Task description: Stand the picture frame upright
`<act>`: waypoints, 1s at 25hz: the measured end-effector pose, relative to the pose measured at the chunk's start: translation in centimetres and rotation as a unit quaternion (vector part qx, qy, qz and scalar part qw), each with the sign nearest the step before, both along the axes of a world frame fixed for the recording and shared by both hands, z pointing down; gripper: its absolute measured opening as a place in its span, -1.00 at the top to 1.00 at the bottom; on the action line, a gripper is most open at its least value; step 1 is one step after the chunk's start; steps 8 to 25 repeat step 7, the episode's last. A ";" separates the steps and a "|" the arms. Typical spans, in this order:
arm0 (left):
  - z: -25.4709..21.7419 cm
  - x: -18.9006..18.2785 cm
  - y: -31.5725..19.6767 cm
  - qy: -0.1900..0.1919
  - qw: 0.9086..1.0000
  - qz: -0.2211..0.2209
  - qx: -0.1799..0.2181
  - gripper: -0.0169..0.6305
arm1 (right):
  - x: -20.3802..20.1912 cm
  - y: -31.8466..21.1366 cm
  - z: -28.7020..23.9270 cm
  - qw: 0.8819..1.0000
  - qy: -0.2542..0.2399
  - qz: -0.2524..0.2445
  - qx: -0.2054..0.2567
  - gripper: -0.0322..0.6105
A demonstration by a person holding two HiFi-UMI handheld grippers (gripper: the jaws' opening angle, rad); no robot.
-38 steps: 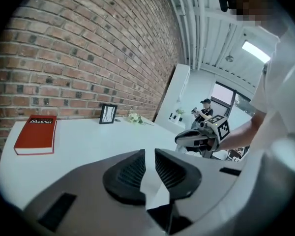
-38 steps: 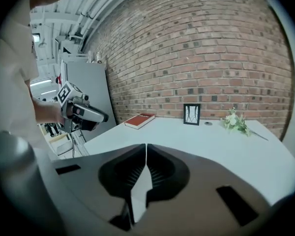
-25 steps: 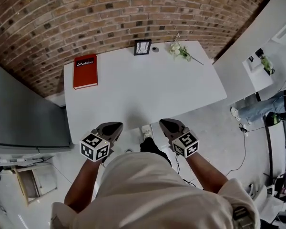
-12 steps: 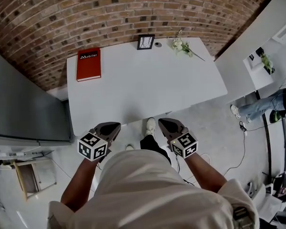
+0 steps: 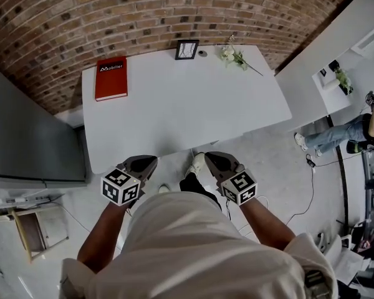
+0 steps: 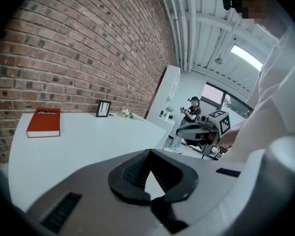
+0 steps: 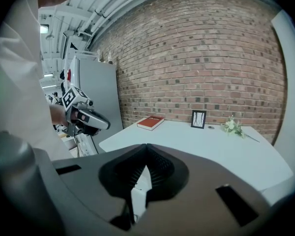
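Observation:
The small black picture frame (image 5: 187, 49) stands upright at the far edge of the white table (image 5: 187, 114), close to the brick wall. It also shows in the left gripper view (image 6: 103, 108) and the right gripper view (image 7: 198, 119). My left gripper (image 5: 147, 162) and right gripper (image 5: 210, 159) hang side by side near my body, off the table's near edge and far from the frame. Both are shut with nothing between the jaws.
A red book (image 5: 111, 78) lies at the table's far left. White flowers (image 5: 234, 56) and a small round object (image 5: 202, 53) lie right of the frame. A grey cabinet (image 5: 25, 142) stands to the left. Another person (image 5: 336, 136) stands at the right.
Both grippers have drifted a little back from the table's near edge, and the table sits slightly farther up in the view. The frame has not moved.

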State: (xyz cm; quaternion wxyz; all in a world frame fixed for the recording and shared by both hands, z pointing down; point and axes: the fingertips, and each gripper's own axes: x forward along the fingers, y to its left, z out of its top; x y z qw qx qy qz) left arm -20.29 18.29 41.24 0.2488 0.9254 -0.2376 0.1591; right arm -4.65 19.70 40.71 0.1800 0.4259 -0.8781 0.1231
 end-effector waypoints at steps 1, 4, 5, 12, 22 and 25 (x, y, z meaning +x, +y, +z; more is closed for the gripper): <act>0.2 0.0 0.0 0.001 1.000 0.001 0.000 0.97 | 0.0 0.1 0.1 1.000 0.001 0.001 0.000 0.89; 0.3 0.0 -0.2 0.002 1.000 0.002 0.004 0.97 | 0.0 0.4 0.5 1.000 0.008 -0.002 -0.004 0.89; 0.3 -0.1 -0.4 0.002 1.000 0.002 0.005 0.97 | -0.1 0.4 0.6 1.000 0.009 -0.002 -0.005 0.89; 0.2 -0.3 -0.7 0.001 1.000 0.002 0.008 0.97 | -0.1 0.4 0.7 1.000 0.010 -0.002 -0.002 0.89; 0.2 -0.3 -0.7 0.001 1.000 0.002 0.008 0.97 | -0.1 0.4 0.7 1.000 0.010 -0.002 -0.002 0.89; 0.2 -0.3 -0.7 0.001 1.000 0.002 0.008 0.97 | -0.1 0.4 0.7 1.000 0.010 -0.002 -0.002 0.89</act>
